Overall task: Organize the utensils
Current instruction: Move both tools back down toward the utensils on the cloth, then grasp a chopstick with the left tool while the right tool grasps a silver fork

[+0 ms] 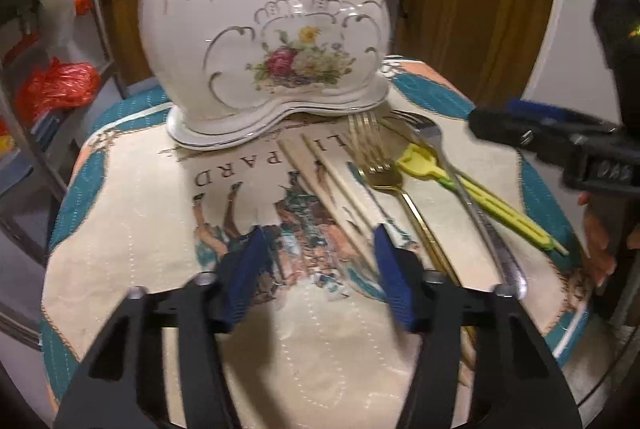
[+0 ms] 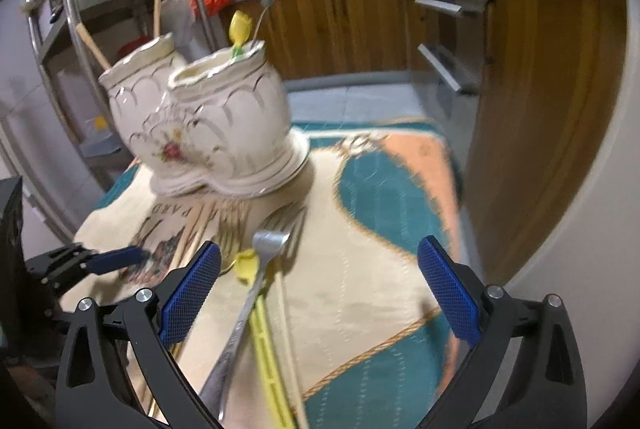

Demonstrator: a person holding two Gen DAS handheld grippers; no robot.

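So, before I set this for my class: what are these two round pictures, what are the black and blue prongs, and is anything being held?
No robot here: a person holds a two-finger grabbing tool in each hand, each carrying a wide-angle camera looking along its fingers. One picture is from the left tool, the other from the right tool. Both are open and hold nothing. On the printed cloth stands a flowered ceramic holder with some utensils already inside. Lying before it are chopsticks, a gold fork, a silver spoon and a yellow utensil.
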